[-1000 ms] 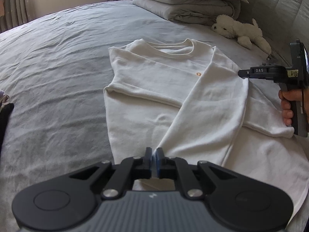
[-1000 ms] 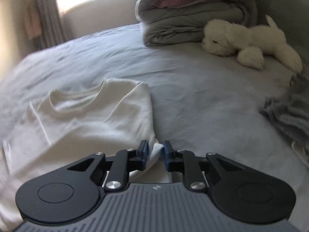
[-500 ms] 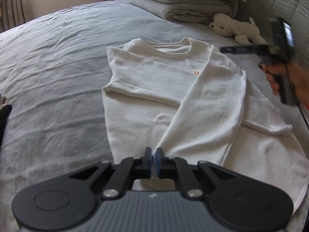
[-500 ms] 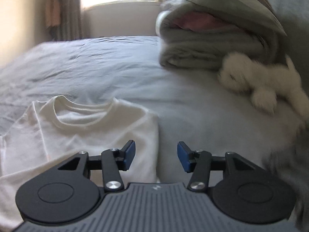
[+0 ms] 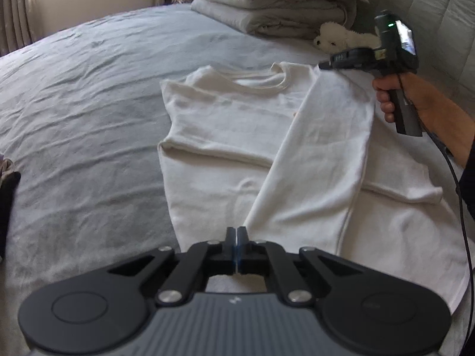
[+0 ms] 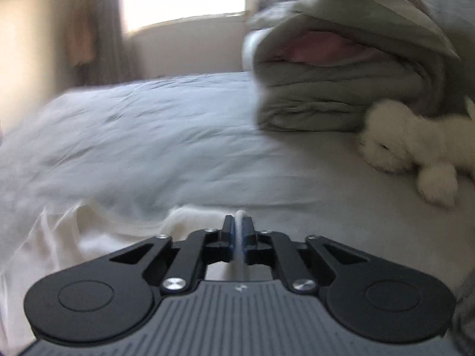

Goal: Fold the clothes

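Shirt pinched at two points on the bed

Shirt, white, lies spread on the grey bed, its right side folded diagonally over the body. Left gripper is closed; whether hem fabric sits between its pads cannot be told. Right gripper is clamped on a thin fold of the shirt at the shoulder, near the collar; the left view shows it held in the right hand. Folded bedding and a plush toy lie beyond the shirt, near the head of the bed. The right view is blurred.
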`<state>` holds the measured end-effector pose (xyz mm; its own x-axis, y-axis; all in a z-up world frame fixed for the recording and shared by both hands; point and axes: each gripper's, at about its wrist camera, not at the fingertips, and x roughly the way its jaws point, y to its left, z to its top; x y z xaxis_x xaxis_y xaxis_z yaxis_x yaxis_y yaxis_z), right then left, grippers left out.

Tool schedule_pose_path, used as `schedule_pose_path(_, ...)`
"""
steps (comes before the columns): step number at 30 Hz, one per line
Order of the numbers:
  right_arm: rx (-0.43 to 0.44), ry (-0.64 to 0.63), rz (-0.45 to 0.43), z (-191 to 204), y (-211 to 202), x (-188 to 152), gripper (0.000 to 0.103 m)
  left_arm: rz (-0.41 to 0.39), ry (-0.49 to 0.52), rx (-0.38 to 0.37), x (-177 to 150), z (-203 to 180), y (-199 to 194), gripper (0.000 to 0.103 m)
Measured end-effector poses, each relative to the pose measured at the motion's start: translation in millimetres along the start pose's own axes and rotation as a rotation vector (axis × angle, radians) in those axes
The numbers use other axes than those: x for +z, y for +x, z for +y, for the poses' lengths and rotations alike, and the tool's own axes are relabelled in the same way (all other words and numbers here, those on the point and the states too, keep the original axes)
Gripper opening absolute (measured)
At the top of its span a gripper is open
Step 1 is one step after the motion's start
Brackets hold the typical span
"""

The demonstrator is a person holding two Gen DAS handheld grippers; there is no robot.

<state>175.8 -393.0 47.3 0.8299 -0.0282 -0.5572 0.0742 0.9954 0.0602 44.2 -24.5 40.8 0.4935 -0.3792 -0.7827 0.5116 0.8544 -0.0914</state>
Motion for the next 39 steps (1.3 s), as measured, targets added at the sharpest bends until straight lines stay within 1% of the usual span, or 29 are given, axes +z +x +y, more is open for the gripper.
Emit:
schedule_pose_path(2, -0.038, -0.016, 0.094, -4, 22, -11, 0.005, 0.011, -0.005, -0.001, -1, 3, 4, 0.001)
schedule_pose_path(3, -0.048, -0.04, 0.1, -2, 26, -18, 0.005, 0.011, -0.012, -0.007, 0, 4, 4, 0.001)
schedule_pose_path(5, -0.069, -0.074, 0.069, 2, 23, -23, 0.007, 0.006, -0.02, -0.008, 0, 6, 0, 0.0)
schedule_pose_path(7, -0.088, -0.067, 0.062, 0, 14, -18, 0.013, 0.001, -0.027, 0.001, 0, 9, -2, 0.0)
schedule_pose_path(9, -0.101, -0.09, 0.026, 3, -4, -16, 0.019, -0.005, -0.042, 0.006, 1, 13, -4, 0.0)
schedule_pose_path(10, -0.092, -0.099, 0.006, 5, -16, -15, 0.024, -0.009, -0.051, 0.005, 2, 14, -5, 0.0)
schedule_pose_path(11, -0.074, -0.103, 0.0, 6, -28, -16, 0.026, -0.009, -0.061, -0.006, 3, 15, -6, 0.0)
schedule_pose_path(13, -0.038, -0.099, 0.013, 11, -54, -21, 0.029, -0.01, -0.082, -0.029, 4, 17, -8, 0.001)
schedule_pose_path(14, -0.017, -0.083, 0.035, 14, -66, -27, 0.032, -0.009, -0.101, -0.051, 4, 19, -9, 0.001)
schedule_pose_path(16, 0.032, -0.052, 0.091, 23, -88, -39, 0.034, -0.009, -0.129, -0.096, 5, 21, -12, 0.003)
schedule_pose_path(17, 0.057, -0.056, 0.109, 32, -99, -45, 0.034, -0.012, -0.134, -0.101, 4, 21, -13, 0.005)
schedule_pose_path(18, 0.09, -0.08, 0.12, 44, -111, -53, 0.034, -0.012, -0.137, -0.094, 4, 21, -13, 0.005)
schedule_pose_path(20, 0.176, -0.149, 0.127, 74, -138, -68, 0.039, -0.009, -0.138, -0.077, 4, 19, -13, 0.005)
schedule_pose_path(22, 0.3, -0.227, 0.131, 110, -165, -86, 0.039, 0.0, -0.148, -0.067, 4, 20, -10, 0.005)
schedule_pose_path(24, 0.426, -0.339, 0.108, 145, -187, -103, 0.042, 0.014, -0.166, -0.065, 2, 22, -7, 0.005)
schedule_pose_path(25, 0.481, -0.413, 0.093, 164, -196, -112, 0.049, 0.02, -0.172, -0.064, 1, 22, -5, 0.005)
schedule_pose_path(26, 0.521, -0.493, 0.074, 182, -205, -121, 0.053, 0.027, -0.168, -0.059, 0, 20, -3, 0.005)
schedule_pose_path(28, 0.567, -0.655, 0.018, 212, -218, -140, 0.055, 0.034, -0.143, -0.041, -2, 15, -1, 0.005)
schedule_pose_path(29, 0.577, -0.704, -0.006, 222, -220, -147, 0.055, 0.035, -0.127, -0.03, -2, 12, 0, 0.005)
schedule_pose_path(30, 0.583, -0.721, -0.005, 228, -216, -153, 0.055, 0.037, -0.118, -0.024, -2, 11, 1, 0.005)
schedule_pose_path(31, 0.588, -0.717, 0.037, 232, -208, -157, 0.039, 0.041, -0.118, -0.021, -2, 11, 1, 0.005)
schedule_pose_path(32, 0.588, -0.693, 0.089, 232, -199, -159, 0.0, 0.044, -0.118, -0.02, -2, 12, 1, 0.006)
schedule_pose_path(34, 0.581, -0.63, 0.182, 228, -182, -162, 0.0, 0.048, -0.111, -0.015, -3, 11, 2, 0.006)
schedule_pose_path(35, 0.583, -0.616, 0.204, 225, -179, -162, 0.0, 0.047, -0.108, -0.012, -3, 10, 2, 0.006)
schedule_pose_path(38, 0.587, -0.613, 0.214, 224, -179, -159, 0.0, 0.046, -0.1, -0.004, -3, 9, 3, 0.006)
schedule_pose_path(39, 0.595, -0.604, 0.2, 223, -182, -158, 0.0, 0.045, -0.099, -0.003, -3, 8, 2, 0.006)
